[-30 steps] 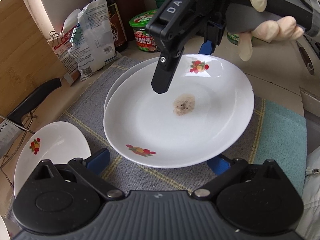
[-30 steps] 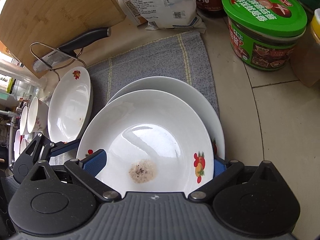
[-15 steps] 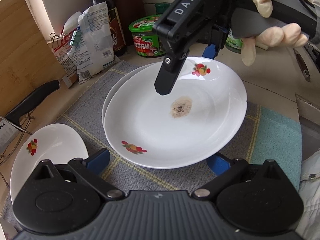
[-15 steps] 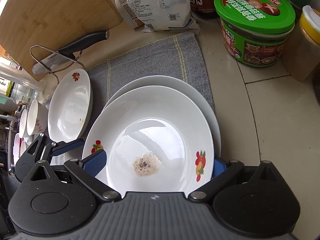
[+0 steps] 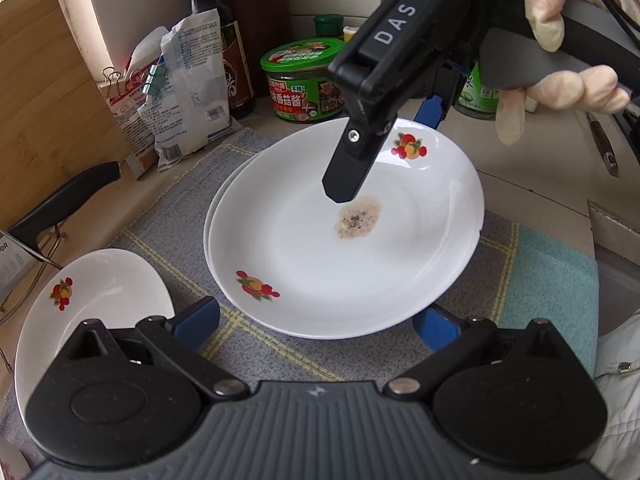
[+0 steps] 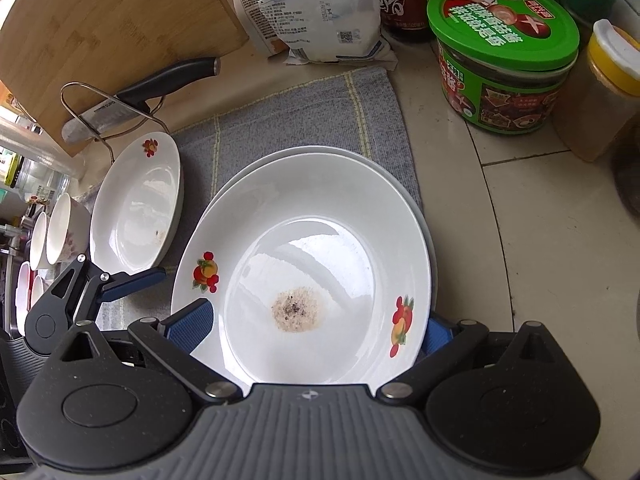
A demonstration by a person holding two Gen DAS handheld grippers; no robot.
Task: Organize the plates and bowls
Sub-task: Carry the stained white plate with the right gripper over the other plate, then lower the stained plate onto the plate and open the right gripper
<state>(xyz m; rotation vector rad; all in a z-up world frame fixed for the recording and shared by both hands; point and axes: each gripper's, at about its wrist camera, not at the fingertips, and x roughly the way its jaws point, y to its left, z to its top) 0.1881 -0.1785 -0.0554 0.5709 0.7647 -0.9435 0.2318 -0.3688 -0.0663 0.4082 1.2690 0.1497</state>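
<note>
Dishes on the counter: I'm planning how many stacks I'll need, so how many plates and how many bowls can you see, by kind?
Plates: 3, namely the soiled top plate, the plate under it and the separate plate to the side.
Bowls: at least 2, at the frame edge; more white rims beyond are too cut off to tell.
Total: at least 5.

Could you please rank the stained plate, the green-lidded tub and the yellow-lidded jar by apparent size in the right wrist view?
1. Stained plate, largest, though nearest.
2. Green-lidded tub.
3. Yellow-lidded jar, smallest as seen, but partly cut off.
</note>
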